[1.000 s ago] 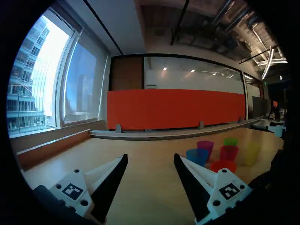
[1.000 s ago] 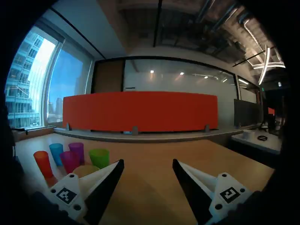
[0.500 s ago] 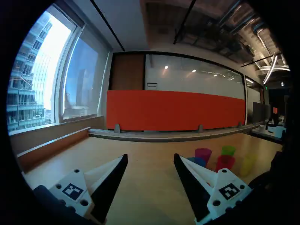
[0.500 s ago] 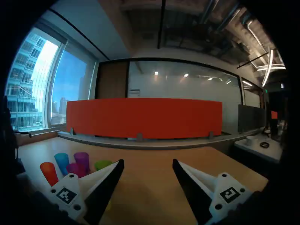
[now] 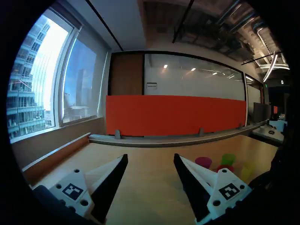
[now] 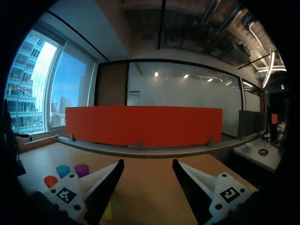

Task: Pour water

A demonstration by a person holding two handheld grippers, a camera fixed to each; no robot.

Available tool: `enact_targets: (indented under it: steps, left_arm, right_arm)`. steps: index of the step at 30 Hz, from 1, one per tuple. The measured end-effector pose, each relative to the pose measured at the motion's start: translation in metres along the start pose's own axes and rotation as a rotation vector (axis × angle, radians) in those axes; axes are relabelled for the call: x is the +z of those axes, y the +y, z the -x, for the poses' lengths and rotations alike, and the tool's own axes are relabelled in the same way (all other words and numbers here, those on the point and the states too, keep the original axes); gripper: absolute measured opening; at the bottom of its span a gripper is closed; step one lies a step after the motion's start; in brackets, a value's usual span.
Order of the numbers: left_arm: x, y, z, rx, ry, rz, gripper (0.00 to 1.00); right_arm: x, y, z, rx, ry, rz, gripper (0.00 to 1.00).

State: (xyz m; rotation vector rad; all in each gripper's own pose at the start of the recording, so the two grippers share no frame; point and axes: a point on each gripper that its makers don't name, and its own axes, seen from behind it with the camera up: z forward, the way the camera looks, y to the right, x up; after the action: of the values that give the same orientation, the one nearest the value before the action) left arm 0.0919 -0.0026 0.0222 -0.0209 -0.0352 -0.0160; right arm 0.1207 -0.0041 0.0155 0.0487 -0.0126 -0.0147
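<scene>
A: Where are the cups [image 5: 228, 158]?

B: Clustered on the table [image 5: 93, 153]. From the left gripper [image 5: 150, 155] they sit low and to the right, a pink cup [image 5: 203, 162] nearest its finger. From the right gripper [image 6: 148, 160] they sit low left, a blue cup [image 6: 63, 171] beside a purple cup [image 6: 81, 170].

A: And the fingers?

B: Spread wide on both, holding nothing.

A: How would you start?

B: Tip both grippers down toward the cluster. I cannot tell which cup holds water. Close on it mid-wall and keep it upright until it is over the receiving cup.

A: Anything readable?

B: No. There are square black-and-white markers [image 5: 72, 191] on the fingers, and a wall sign [image 5: 151, 86] too small to read.
</scene>
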Motion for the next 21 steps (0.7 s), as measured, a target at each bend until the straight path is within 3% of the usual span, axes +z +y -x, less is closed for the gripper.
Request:
enact_targets:
  steps: [8, 14, 21]
  left_arm:
    - [0.008, 0.0, -0.048, 0.01, 0.017, -0.002, 0.9]
    - [0.015, 0.007, -0.081, 0.013, 0.025, 0.019, 0.9]
    - [0.023, 0.017, -0.103, -0.006, 0.017, 0.056, 0.9]
  right_arm:
    - [0.008, 0.0, -0.028, 0.003, 0.005, -0.011, 1.0]
    - [0.014, 0.002, -0.045, -0.001, -0.011, -0.013, 1.0]
    - [0.019, 0.0, -0.068, -0.011, -0.013, -0.025, 1.0]
